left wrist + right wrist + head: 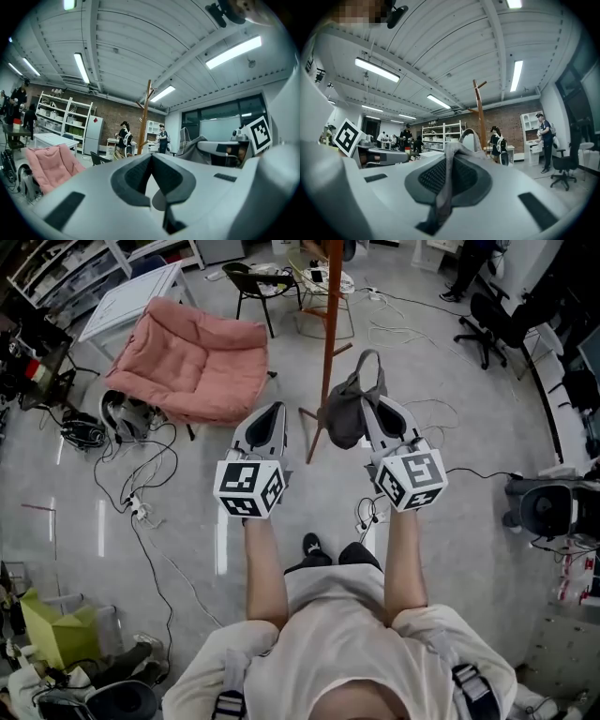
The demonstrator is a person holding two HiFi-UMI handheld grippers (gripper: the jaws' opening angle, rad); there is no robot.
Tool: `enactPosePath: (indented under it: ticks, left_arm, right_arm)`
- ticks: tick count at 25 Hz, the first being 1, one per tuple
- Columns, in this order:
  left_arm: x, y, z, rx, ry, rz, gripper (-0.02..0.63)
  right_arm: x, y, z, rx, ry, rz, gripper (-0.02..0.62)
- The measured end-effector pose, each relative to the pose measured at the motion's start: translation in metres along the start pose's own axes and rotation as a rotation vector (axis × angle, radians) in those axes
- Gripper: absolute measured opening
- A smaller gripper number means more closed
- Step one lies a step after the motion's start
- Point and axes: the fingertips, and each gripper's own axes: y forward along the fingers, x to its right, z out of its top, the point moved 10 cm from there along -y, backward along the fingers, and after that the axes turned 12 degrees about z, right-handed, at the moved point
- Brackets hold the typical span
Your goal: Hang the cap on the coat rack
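Note:
The grey cap [345,411] hangs from my right gripper [368,407], which is shut on its fabric; the cloth [449,180] runs pinched between the jaws and the strap loops above them. The wooden coat rack [329,324] stands just beyond the cap, its pole rising between the two grippers, and shows upright ahead as the coat rack [479,117]. My left gripper [271,411] is held level beside the right one, to the left of the pole. It is shut with nothing in it. From the left gripper view [151,160] the rack [143,123] is ahead and the cap [196,148] is at right.
A pink cushioned chair [199,362] lies left of the rack, with a black chair [255,282] and a white table [131,296] behind. Cables [141,493] trail over the floor at left. An office chair [487,326] stands at right. People [497,144] stand far off.

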Motion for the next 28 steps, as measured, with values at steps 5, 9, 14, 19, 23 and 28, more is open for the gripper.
enactPosePath:
  ticks: [5, 9, 14, 19, 23, 28]
  left_arm:
    - [-0.009, 0.008, 0.000, 0.000, -0.015, 0.024, 0.008]
    - [-0.007, 0.020, 0.002, -0.012, -0.009, 0.030, 0.007]
    - [-0.016, 0.040, 0.008, -0.011, 0.007, 0.050, 0.008]
    - [-0.010, 0.076, 0.020, 0.000, 0.018, 0.049, 0.008]
    - [0.006, 0.110, 0.033, 0.024, 0.025, 0.032, 0.008]
    - [0.018, 0.147, 0.052, 0.056, 0.013, 0.032, 0.007]
  right_arm:
    - [0.005, 0.015, 0.002, 0.002, -0.004, 0.016, 0.009]
    - [0.017, 0.024, 0.005, 0.013, 0.005, 0.026, 0.009]
    - [0.032, 0.056, 0.008, 0.033, 0.012, 0.063, 0.009]
    - [0.054, 0.079, 0.023, 0.072, 0.005, 0.111, 0.009]
    - [0.079, 0.097, 0.035, 0.066, -0.006, 0.154, 0.009]
    - [0.109, 0.120, 0.050, 0.076, -0.034, 0.194, 0.009]
